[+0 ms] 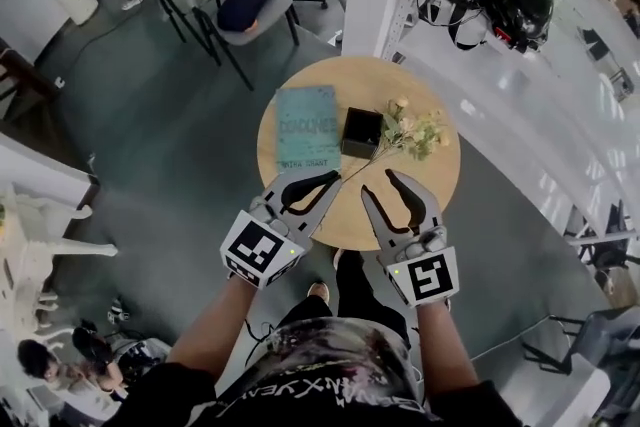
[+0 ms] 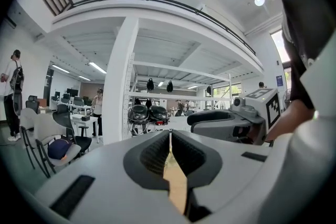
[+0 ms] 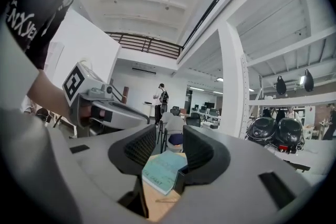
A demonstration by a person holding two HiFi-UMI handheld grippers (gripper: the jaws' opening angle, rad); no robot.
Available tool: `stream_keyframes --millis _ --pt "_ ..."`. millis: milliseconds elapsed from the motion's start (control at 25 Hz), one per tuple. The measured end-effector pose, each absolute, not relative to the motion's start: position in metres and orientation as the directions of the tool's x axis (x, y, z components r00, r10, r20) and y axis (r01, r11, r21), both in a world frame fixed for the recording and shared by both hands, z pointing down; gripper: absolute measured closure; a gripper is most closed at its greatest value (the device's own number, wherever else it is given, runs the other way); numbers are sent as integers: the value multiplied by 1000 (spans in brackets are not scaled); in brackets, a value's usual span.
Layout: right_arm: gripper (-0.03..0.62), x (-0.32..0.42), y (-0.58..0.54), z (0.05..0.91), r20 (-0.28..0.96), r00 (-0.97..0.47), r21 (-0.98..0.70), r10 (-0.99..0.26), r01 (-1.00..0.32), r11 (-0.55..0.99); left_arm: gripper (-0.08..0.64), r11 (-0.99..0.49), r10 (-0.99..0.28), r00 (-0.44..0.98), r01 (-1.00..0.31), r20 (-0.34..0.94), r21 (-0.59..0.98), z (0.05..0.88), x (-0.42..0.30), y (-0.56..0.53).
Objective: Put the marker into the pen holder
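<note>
Both grippers hang over the near edge of the round table (image 1: 436, 179). Left gripper (image 1: 333, 180): tips pressed together, nothing between them. Right gripper (image 1: 378, 182): jaws spread wide, empty. The black pen holder (image 1: 361, 132) stands beyond the 2 tools, between a teal book (image 1: 307, 126) and flowers (image 1: 415, 130), apart from both. We cannot make out the marker in any view.

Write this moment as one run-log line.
left gripper: shut, empty | right gripper: open, empty | both over round table | pen holder beside book
</note>
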State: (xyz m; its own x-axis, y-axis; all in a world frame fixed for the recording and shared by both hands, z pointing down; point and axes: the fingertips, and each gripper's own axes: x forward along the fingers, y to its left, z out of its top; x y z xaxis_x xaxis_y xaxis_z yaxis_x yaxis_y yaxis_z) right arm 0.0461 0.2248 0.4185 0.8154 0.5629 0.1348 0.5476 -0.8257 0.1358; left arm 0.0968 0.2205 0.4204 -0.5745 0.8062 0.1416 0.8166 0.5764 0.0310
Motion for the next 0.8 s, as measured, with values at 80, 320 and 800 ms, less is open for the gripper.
stream_keyframes --millis 80,320,800 --pt "439 44 205 408 125 813 153 568 550 -821 529 581 804 -582 812 121 49 411 96 202" --pt "439 34 150 386 93 808 154 582 566 -810 529 589 798 -593 805 109 68 390 92 149" --pt "439 6 99 361 91 810 142 580 566 -812 529 571 809 -572 819 137 45 376 72 101"
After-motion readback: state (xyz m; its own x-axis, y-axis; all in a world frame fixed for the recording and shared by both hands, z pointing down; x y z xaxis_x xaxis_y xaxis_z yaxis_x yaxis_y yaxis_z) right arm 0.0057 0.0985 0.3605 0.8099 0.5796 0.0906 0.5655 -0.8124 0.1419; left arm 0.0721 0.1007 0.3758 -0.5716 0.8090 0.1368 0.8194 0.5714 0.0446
